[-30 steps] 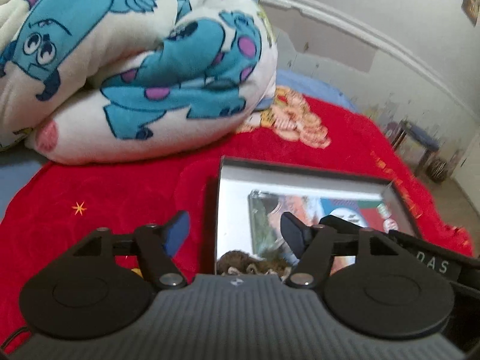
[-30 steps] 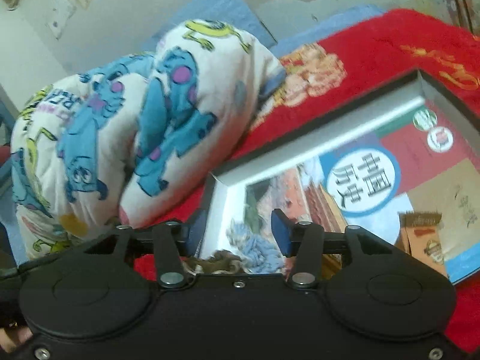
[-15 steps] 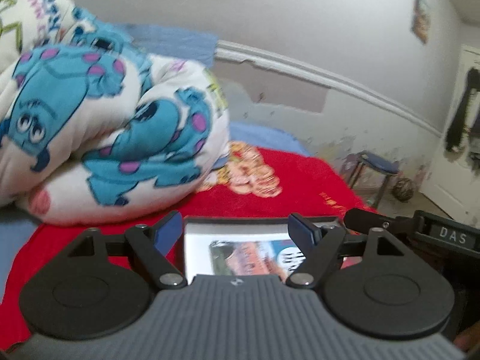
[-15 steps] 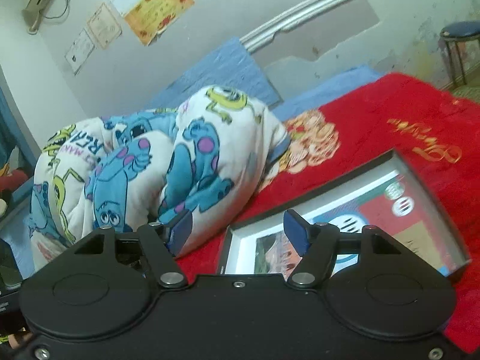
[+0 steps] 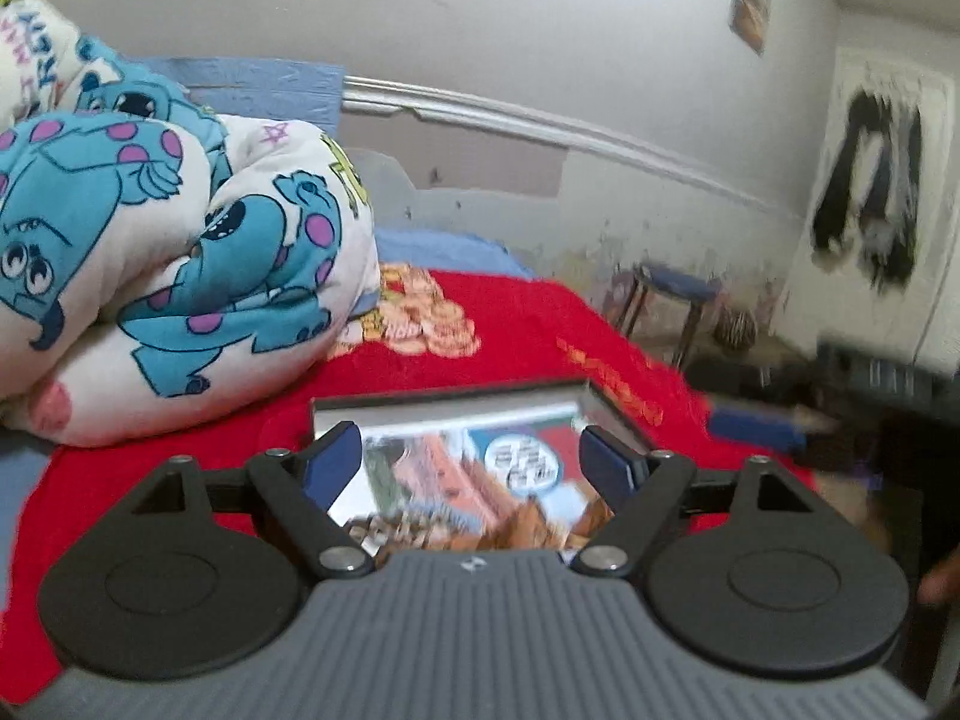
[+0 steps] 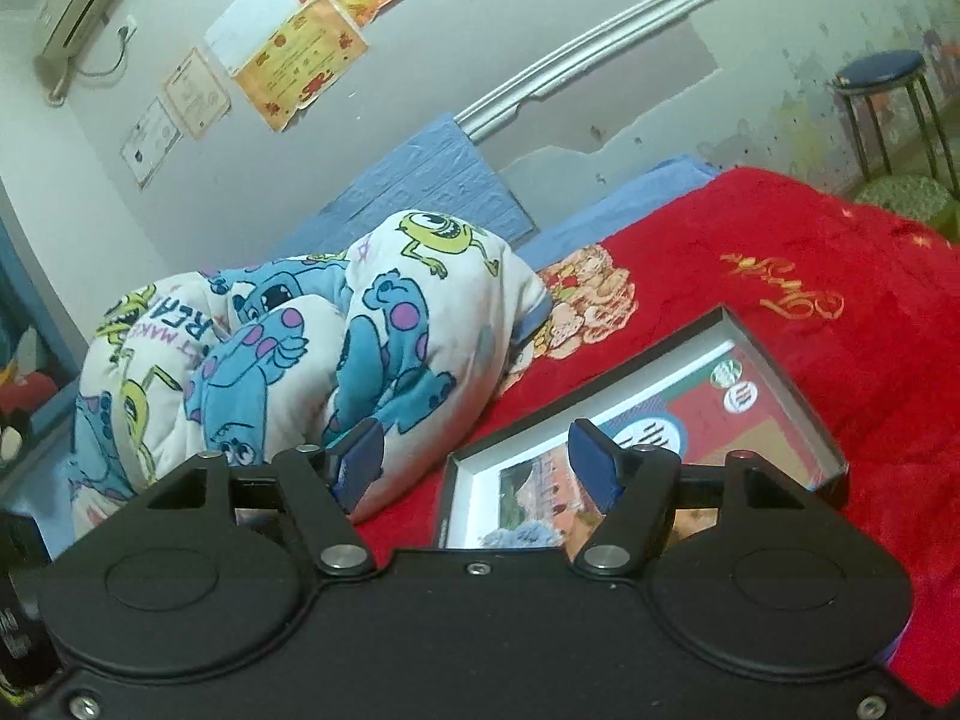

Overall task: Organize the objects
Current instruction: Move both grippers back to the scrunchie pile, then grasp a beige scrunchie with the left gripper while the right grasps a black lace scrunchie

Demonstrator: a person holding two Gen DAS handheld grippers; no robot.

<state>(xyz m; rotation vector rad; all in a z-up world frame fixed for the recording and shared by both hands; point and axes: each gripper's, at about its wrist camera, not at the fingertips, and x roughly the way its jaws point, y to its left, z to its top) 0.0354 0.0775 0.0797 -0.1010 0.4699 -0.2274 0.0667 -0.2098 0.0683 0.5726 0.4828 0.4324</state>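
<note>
A shallow dark-rimmed box (image 5: pixel 456 407) lies on the red blanket (image 5: pixel 528 324) with a colourful book (image 5: pixel 480 468) flat inside it. The box (image 6: pixel 774 372) and the book (image 6: pixel 708 420) also show in the right wrist view. My left gripper (image 5: pixel 471 465) is open and empty, raised over the near end of the box. My right gripper (image 6: pixel 480 465) is open and empty, above the box's near left corner. The other gripper shows blurred at the right of the left wrist view (image 5: pixel 756 426).
A rolled white quilt with blue monster print (image 5: pixel 162 252) lies left of the box, and shows in the right wrist view (image 6: pixel 312 348). A blue-topped stool (image 6: pixel 882 96) stands by the far wall. The red blanket (image 6: pixel 840 276) stretches right of the box.
Both grippers have lifted and pulled back from the box, and both have opened wider. The views now take in more wall and room. The box and book have stayed put.
</note>
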